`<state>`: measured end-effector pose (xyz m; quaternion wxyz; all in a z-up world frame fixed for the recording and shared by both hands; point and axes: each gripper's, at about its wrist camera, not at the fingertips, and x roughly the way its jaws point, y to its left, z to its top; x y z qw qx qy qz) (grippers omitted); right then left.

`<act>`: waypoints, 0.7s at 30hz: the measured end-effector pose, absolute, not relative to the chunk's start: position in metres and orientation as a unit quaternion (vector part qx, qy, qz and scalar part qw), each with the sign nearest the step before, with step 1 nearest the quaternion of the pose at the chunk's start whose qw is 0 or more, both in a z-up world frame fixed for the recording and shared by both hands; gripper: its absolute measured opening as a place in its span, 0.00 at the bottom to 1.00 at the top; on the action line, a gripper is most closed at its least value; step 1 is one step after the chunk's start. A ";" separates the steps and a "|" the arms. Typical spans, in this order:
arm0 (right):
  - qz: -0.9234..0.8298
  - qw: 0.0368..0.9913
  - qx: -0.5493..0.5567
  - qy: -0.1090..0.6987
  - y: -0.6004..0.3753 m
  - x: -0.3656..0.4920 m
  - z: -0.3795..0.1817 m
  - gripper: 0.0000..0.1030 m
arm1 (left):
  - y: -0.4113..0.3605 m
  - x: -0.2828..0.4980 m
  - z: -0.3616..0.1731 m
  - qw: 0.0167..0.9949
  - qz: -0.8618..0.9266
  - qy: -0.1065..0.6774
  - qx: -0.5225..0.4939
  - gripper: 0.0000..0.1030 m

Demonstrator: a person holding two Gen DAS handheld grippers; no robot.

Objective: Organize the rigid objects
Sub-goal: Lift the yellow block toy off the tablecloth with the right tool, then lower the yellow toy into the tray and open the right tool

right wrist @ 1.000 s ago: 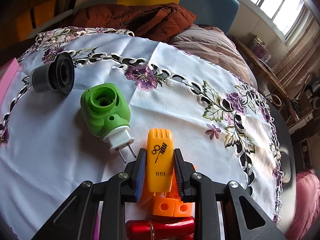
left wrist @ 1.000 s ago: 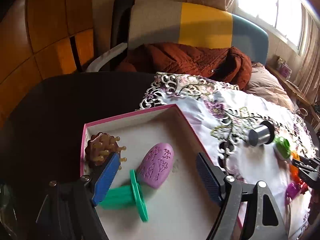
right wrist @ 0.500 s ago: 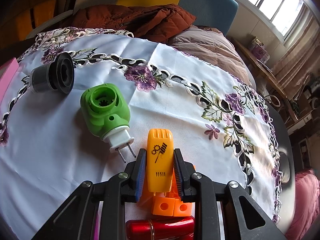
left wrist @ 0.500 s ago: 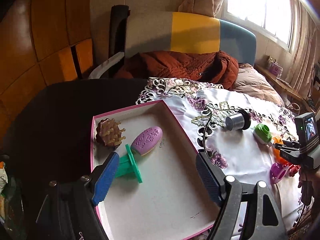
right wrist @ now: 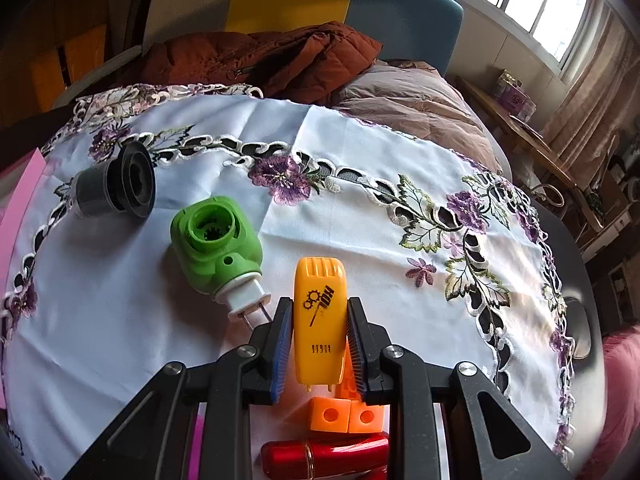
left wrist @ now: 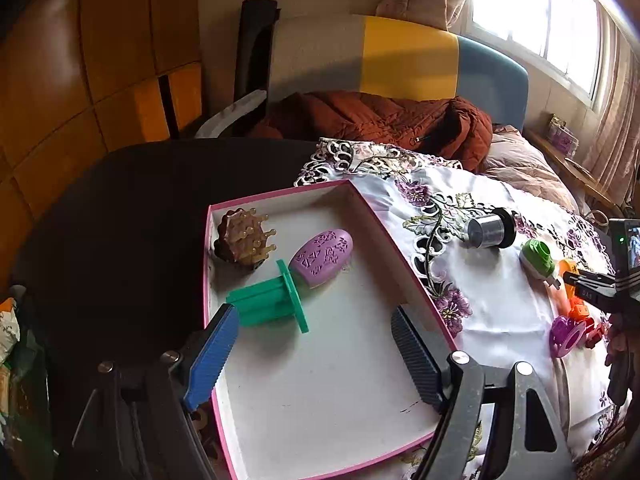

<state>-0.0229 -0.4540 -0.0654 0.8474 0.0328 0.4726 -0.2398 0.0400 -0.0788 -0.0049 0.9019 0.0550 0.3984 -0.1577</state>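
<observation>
Three things lay in the pink tray [left wrist: 280,196]: a brown brush [left wrist: 243,239], a purple oval [left wrist: 322,257] and a green spool [left wrist: 269,300]. Over the tray the left gripper [left wrist: 314,354] gaped wide and held nothing. On the cloth [right wrist: 360,216], the right gripper [right wrist: 319,350] clamped an orange toy [right wrist: 319,320], just beside a green plug [right wrist: 216,246] and near a grey cap [right wrist: 116,190].
</observation>
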 end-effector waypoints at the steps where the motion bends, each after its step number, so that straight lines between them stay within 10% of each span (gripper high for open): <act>1: -0.241 0.850 0.040 0.468 -0.456 -0.024 -0.063 0.26 | -0.077 0.039 -0.005 0.902 -0.156 0.398 0.054 0.77; 21: -0.127 0.907 0.113 0.386 -0.397 -0.020 0.008 0.26 | -0.037 0.041 -0.015 0.901 -0.135 0.411 0.024 0.77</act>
